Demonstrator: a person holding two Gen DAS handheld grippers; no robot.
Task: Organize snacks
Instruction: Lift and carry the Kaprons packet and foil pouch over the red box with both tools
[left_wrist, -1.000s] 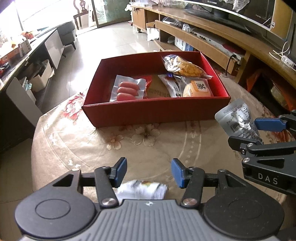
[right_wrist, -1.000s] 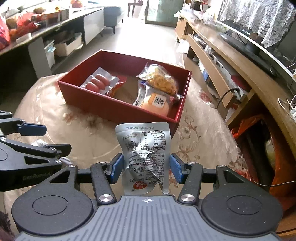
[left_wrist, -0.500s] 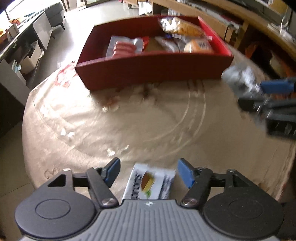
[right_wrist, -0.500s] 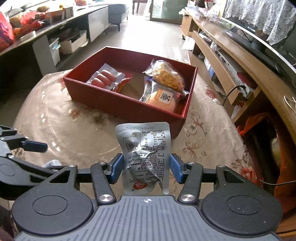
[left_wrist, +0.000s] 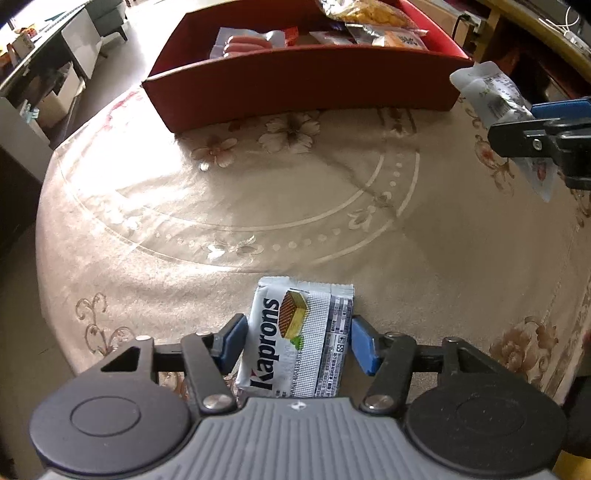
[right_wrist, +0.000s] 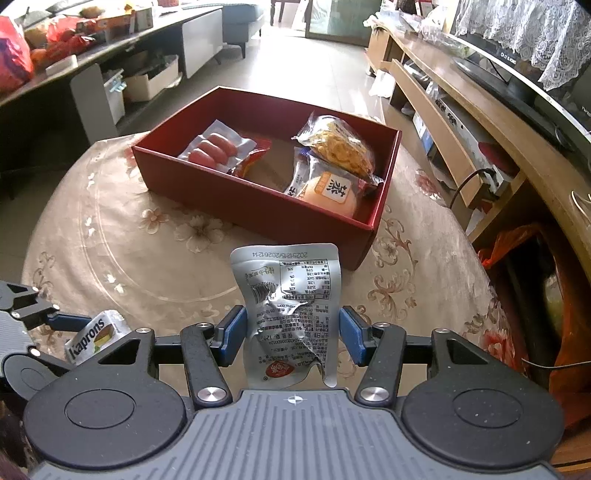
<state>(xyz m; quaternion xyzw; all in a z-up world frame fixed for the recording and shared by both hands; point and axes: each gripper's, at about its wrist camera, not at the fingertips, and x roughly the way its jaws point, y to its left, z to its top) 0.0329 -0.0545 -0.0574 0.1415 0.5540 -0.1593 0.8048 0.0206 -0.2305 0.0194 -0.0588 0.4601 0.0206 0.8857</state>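
Note:
A white Kaprons wafer packet (left_wrist: 295, 332) lies flat on the floral tablecloth near the table's front edge. My left gripper (left_wrist: 297, 330) points down over it, jaws closing, a blue pad close beside each long edge; the packet is undeformed. My right gripper (right_wrist: 291, 332) is shut on a crumpled silver pouch (right_wrist: 291, 295) and holds it off the table, short of the red box (right_wrist: 258, 206). The box holds a sausage pack (right_wrist: 212, 149), a yellow crisp bag (right_wrist: 340, 147) and an orange bun pack (right_wrist: 332, 192). The left wrist view shows the right gripper (left_wrist: 546, 125) and pouch (left_wrist: 491, 92) at the right.
The round table (right_wrist: 110, 240) drops off close behind both grippers. A wooden TV cabinet (right_wrist: 480, 110) runs along the right, with an orange bag (right_wrist: 517, 243) on the floor beside the table. A cluttered low bench (right_wrist: 92, 44) stands at the left.
My left gripper has dropped toward the table and tilted down, so the wafer packet now sits between its pads. Its jaws widened, then narrowed. The right gripper and pouch have stayed put.

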